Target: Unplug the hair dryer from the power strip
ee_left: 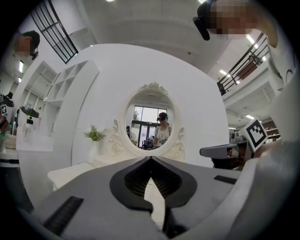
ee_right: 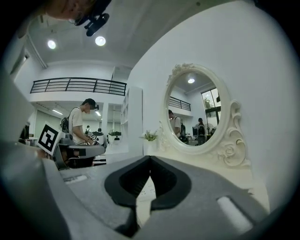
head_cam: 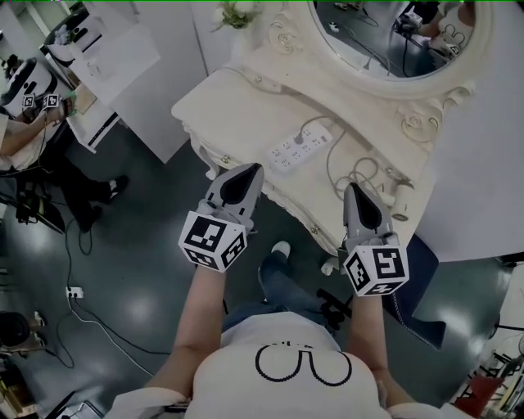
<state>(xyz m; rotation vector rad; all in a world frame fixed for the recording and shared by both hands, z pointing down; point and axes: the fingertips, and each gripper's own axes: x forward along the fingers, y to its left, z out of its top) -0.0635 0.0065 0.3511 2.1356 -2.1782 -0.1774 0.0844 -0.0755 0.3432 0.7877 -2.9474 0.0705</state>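
A white power strip (head_cam: pixel 300 148) lies on the cream dressing table (head_cam: pixel 214 103), below the oval mirror (head_cam: pixel 391 37). A white cable (head_cam: pixel 359 173) runs from the strip in loops toward the table's right end; I cannot make out the hair dryer itself. My left gripper (head_cam: pixel 250 170) hovers at the table's front edge, just left of and nearer than the strip, shut and empty. My right gripper (head_cam: pixel 353 189) hangs over the front edge by the cable loops, also shut and empty. In the left gripper view the left gripper (ee_left: pixel 150 158) points at the mirror (ee_left: pixel 152 123). In the right gripper view the right gripper (ee_right: pixel 150 158) has the strip (ee_right: pixel 146 185) showing past its tips.
A small plant (head_cam: pixel 236 12) stands at the table's back left. A person (head_cam: pixel 29 139) sits at a white desk (head_cam: pixel 110 61) to the left. A floor socket with a cable (head_cam: pixel 74 292) lies on the dark floor. A dark blue object (head_cam: pixel 419 307) lies at the right.
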